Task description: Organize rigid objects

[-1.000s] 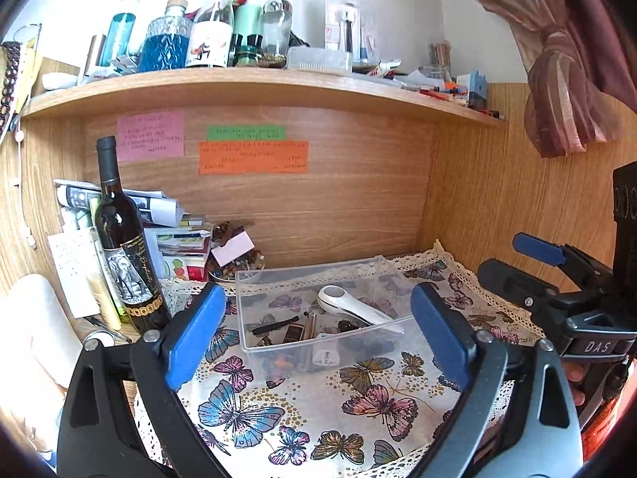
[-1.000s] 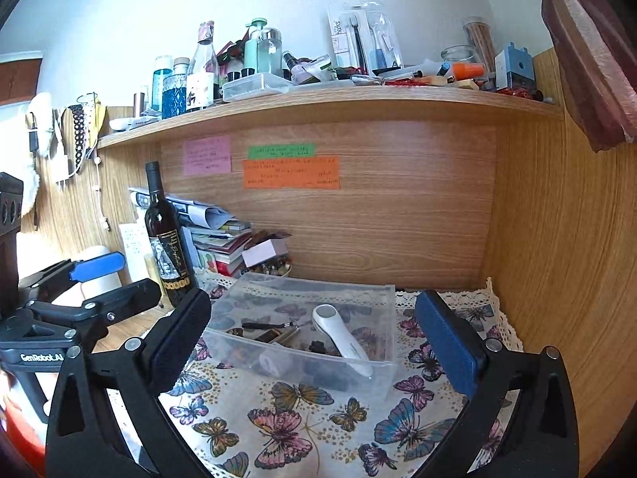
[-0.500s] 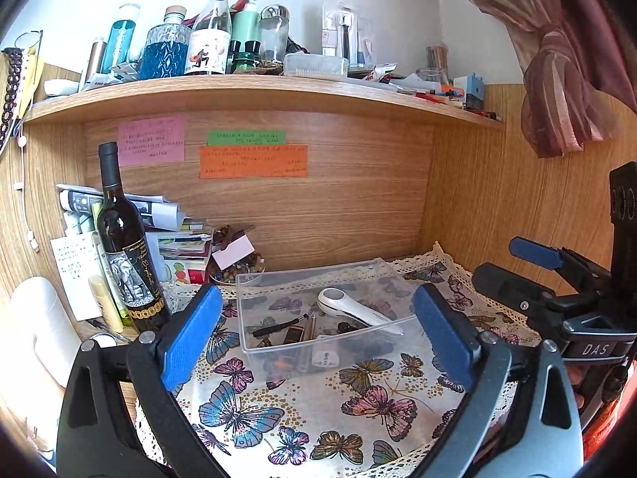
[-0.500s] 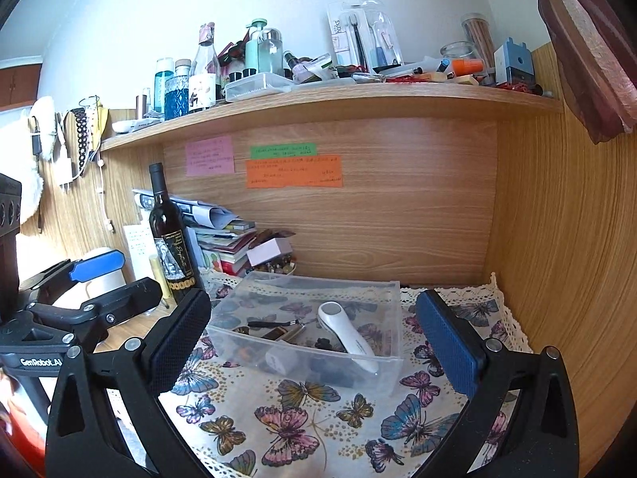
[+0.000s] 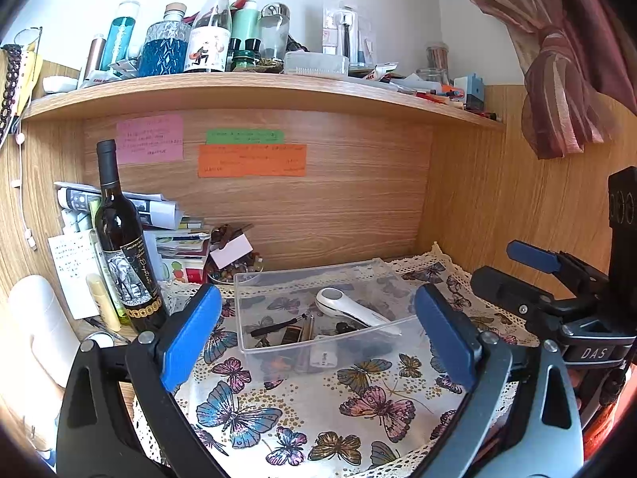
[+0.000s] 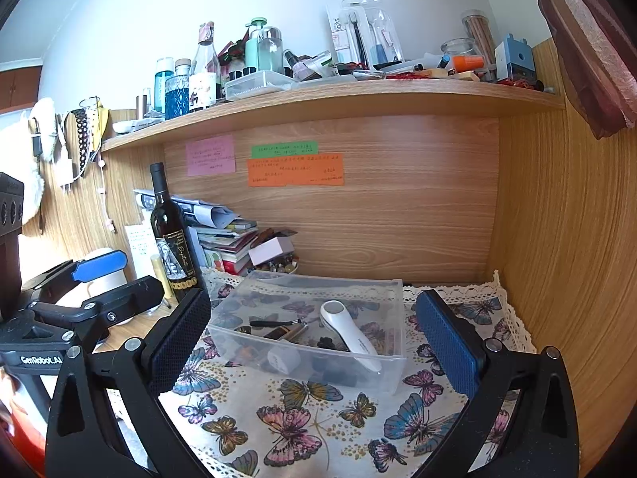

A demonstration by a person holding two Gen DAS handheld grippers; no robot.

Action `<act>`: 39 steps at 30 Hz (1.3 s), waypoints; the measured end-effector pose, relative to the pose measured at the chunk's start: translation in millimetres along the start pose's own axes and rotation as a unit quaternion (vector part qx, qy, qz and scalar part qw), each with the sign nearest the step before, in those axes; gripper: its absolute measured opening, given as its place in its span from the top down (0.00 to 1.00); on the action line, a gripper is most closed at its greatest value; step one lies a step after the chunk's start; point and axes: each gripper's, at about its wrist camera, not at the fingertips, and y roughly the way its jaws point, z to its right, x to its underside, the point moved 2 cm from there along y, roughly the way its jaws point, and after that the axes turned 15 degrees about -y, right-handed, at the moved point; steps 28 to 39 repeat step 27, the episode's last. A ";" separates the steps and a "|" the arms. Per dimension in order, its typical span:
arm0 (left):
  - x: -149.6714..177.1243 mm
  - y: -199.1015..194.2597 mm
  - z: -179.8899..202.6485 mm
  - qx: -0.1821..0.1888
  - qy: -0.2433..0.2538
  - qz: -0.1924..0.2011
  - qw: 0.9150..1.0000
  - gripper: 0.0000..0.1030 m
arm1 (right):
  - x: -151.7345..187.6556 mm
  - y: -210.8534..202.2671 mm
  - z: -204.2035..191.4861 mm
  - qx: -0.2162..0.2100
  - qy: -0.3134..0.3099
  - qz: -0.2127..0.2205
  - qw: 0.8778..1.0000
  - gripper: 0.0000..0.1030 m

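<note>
A clear plastic box [image 5: 258, 290] stands on the butterfly cloth [image 5: 302, 406]; it also shows in the right wrist view [image 6: 394, 366]. Inside lie a white handheld device [image 5: 350, 310], a black pen [image 5: 274, 324] and several small dark items. The device shows in the right wrist view too [image 6: 350, 334]. My left gripper [image 5: 318, 334] is open and empty, a little in front of the box. My right gripper [image 6: 314, 342] is open and empty, also in front of the box. Each gripper shows at the side of the other's view.
A dark wine bottle [image 5: 123, 247] stands left of the box beside a stack of books and papers [image 5: 175, 239]. A small dish of beads [image 5: 235, 271] sits behind the box. A crowded shelf [image 5: 254, 91] runs overhead. Wooden walls close the back and right.
Both grippers have drawn back and risen slightly, so the box sits a bit lower and farther in both views. Both stay open and empty.
</note>
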 end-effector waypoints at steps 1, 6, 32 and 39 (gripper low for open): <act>-0.3 0.2 -0.5 0.001 -0.001 -0.001 1.000 0.04 | 0.2 0.0 0.1 0.000 -0.001 0.000 1.000 0.00; -0.2 0.6 -0.1 0.000 -0.001 0.000 1.000 0.04 | 0.5 -0.5 -1.9 -0.001 -0.002 0.001 1.000 0.00; 2.8 6.1 -1.1 0.009 -0.002 -0.007 1.000 0.04 | 3.1 7.2 -1.4 -0.005 0.001 -0.010 1.000 0.00; 2.8 6.1 -1.1 0.009 -0.002 -0.007 1.000 0.04 | 3.1 7.2 -1.4 -0.005 0.001 -0.010 1.000 0.00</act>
